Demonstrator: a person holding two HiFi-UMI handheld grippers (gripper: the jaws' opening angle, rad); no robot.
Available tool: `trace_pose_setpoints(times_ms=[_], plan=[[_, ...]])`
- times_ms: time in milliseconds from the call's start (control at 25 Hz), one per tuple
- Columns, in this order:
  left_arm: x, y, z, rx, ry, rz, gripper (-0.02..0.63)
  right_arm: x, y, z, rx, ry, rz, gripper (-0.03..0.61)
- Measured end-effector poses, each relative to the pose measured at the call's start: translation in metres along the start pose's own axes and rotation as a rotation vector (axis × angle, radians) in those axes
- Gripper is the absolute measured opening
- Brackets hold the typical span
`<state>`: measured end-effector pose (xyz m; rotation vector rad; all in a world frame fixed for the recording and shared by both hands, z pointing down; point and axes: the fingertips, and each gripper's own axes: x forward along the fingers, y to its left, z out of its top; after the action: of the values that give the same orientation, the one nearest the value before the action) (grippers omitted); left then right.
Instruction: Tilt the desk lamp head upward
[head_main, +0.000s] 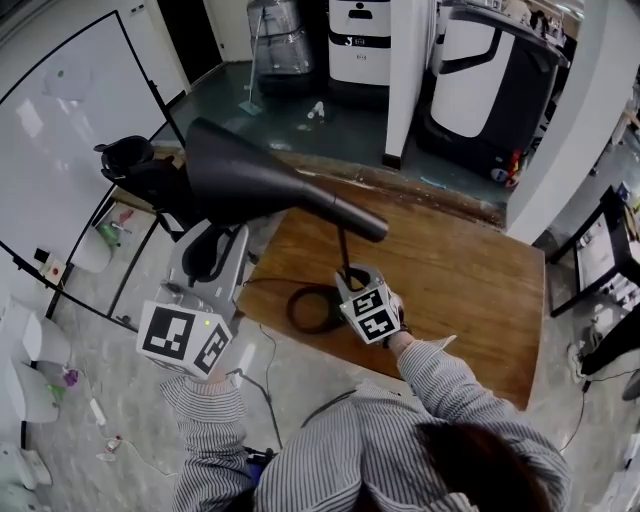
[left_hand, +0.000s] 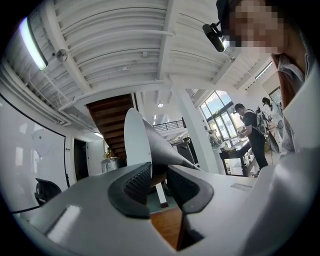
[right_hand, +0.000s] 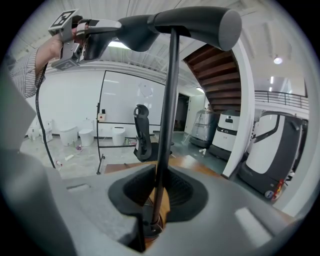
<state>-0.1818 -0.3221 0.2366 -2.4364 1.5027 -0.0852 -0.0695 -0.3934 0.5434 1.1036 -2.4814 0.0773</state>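
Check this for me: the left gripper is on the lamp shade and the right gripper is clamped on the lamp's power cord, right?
Wrong on one point: the right gripper is clamped on the lamp's upright stem, not its power cord, as the right gripper view shows. The left gripper is on the lamp shade.

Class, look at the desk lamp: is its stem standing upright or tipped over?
Upright: the stem rises straight up from the table, clamped between the right tool's jaws.
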Motion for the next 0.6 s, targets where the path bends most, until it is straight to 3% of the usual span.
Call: trace_pose_setpoints(times_ms=[600], plan=[[-0.013, 0.001, -0.004, -0.066, -0.047, 0.017, 0.087, 0.0, 0.005, -0.005, -0.053, 0.003, 0.008, 0.054]])
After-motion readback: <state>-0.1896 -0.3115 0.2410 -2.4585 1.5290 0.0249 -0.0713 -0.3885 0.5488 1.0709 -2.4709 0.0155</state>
